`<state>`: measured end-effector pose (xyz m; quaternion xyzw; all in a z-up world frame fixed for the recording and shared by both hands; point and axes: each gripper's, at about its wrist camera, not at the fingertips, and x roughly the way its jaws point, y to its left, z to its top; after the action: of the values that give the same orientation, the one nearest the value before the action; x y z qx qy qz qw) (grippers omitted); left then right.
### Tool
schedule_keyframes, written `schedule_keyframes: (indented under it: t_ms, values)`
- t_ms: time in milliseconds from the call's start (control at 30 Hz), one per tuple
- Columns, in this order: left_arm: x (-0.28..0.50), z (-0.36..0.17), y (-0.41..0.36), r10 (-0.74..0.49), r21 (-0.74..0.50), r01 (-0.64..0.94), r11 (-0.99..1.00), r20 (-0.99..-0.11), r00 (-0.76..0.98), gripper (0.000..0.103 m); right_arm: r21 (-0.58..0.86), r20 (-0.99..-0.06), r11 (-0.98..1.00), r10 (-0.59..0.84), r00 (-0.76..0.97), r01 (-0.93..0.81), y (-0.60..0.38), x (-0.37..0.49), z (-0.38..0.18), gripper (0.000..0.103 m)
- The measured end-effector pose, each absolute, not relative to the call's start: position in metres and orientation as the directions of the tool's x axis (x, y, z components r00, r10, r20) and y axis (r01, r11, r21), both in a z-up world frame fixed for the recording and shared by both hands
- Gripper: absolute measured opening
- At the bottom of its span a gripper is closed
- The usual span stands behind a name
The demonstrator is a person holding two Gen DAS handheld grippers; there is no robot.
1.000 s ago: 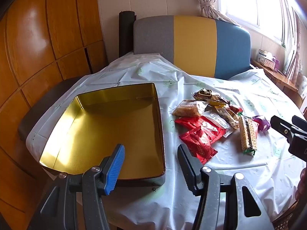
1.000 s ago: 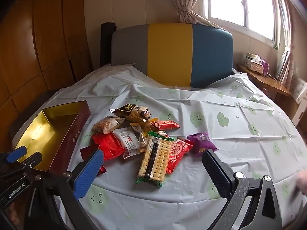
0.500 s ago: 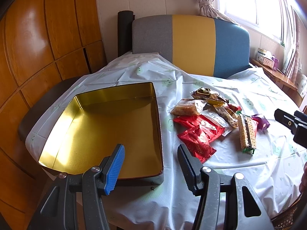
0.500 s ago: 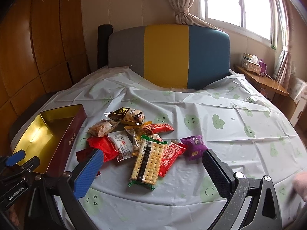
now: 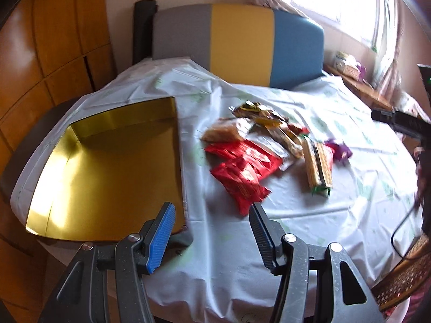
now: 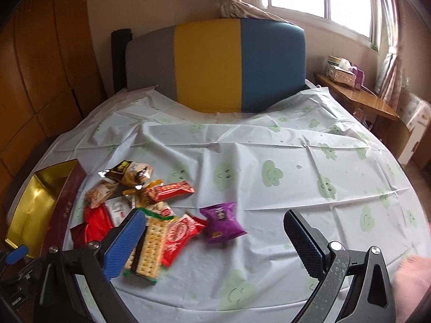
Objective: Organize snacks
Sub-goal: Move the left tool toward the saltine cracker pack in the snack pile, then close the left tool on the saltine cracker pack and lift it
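Observation:
A pile of snack packets lies on the round table: red packets (image 5: pixel 242 169), a cracker pack (image 5: pixel 319 169) (image 6: pixel 149 245), a purple packet (image 6: pixel 222 222) and brown packets (image 6: pixel 129 172). An open box with a gold inside (image 5: pixel 107 172) (image 6: pixel 32 202) stands left of the pile. My left gripper (image 5: pixel 212 231) is open and empty, near the table's front edge between box and red packets. My right gripper (image 6: pixel 212 245) is open and empty, above the table just in front of the purple packet and crackers.
A white tablecloth with green clouds (image 6: pixel 269 172) covers the table. A grey, yellow and blue chair back (image 6: pixel 215 64) stands behind it. Wood panels are at the left. A side shelf with a tissue box (image 6: pixel 340 72) is at the right.
My left gripper has swung right, so the box sits further left in its view. My right gripper has moved forward and right, closer over the snacks. Both stay open.

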<state>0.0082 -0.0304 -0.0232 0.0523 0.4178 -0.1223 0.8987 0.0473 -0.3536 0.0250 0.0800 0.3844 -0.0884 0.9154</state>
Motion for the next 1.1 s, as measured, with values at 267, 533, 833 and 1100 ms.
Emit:
schedule_keyframes:
  t_ms: [267, 533, 833, 1100]
  values:
    - [0.032, -0.027, -0.074, -0.337, -0.115, 0.434, 0.894, -0.809, 0.481, 0.056, 0.249, -0.76, 0.894, -0.058, 0.647, 0.373, -0.404, 0.048, 0.006, 0.103]
    - [0.059, -0.035, -0.153, -0.36, -0.089, 0.551, 0.83, -0.84, 0.406, 0.059, 0.291, -0.747, 0.891, -0.016, 0.664, 0.349, -0.403, 0.049, 0.001, 0.103]
    - [0.085, -0.068, -0.211, -0.28, -0.014, 0.57, 0.821, -0.88, 0.382, 0.082, 0.324, -0.749, 0.878, 0.01, 0.663, 0.352, -0.41, 0.051, 0.0, 0.103]
    - [0.097, -0.085, -0.207, -0.288, -0.049, 0.54, 0.84, -0.885, 0.367, 0.05, 0.329, -0.759, 0.868, 0.008, 0.651, 0.373, -0.416, 0.053, -0.004, 0.103]
